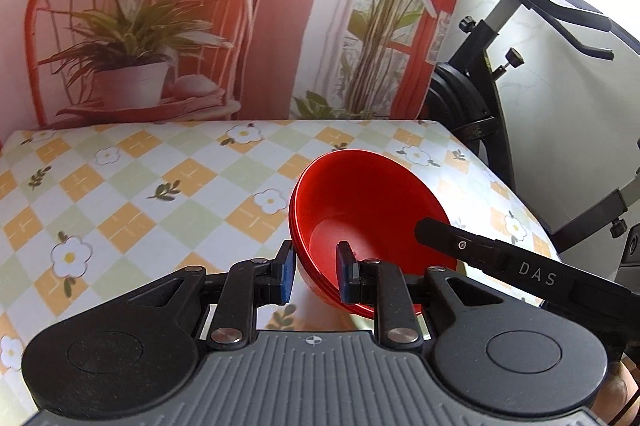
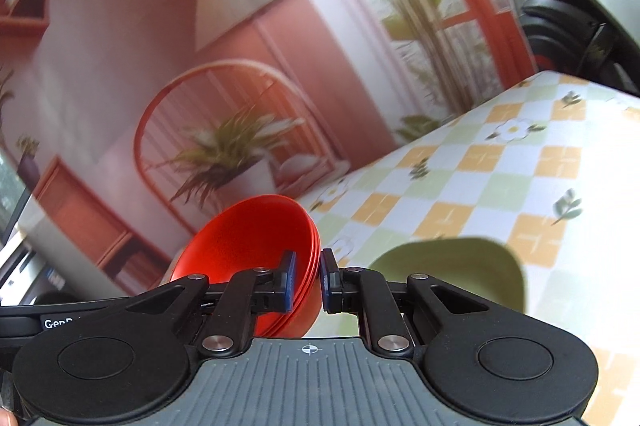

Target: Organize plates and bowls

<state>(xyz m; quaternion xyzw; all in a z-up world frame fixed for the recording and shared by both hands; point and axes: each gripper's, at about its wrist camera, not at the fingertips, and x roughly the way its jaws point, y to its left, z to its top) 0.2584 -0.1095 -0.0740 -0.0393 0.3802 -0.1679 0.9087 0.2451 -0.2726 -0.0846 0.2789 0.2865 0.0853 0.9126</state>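
Left wrist view: left gripper (image 1: 316, 270) and right gripper (image 2: 307, 280) each pinch the rim of empty, tilted stacked red bowls (image 1: 360, 222) above the table (image 1: 160, 186). Right wrist view alone shows a green bowl (image 2: 460, 270).

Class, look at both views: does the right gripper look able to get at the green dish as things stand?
Probably not yet. The right gripper is shut on the rim of the stacked red bowls, so it is occupied. The green dish lies close beside it on the table, with nothing between.

Right view: backdrop (image 2: 280, 74) motion-blurred. Green dish (image 2: 460, 270) half hidden behind gripper body. Left view: bowl (image 1: 360, 210) underside, support unseen.
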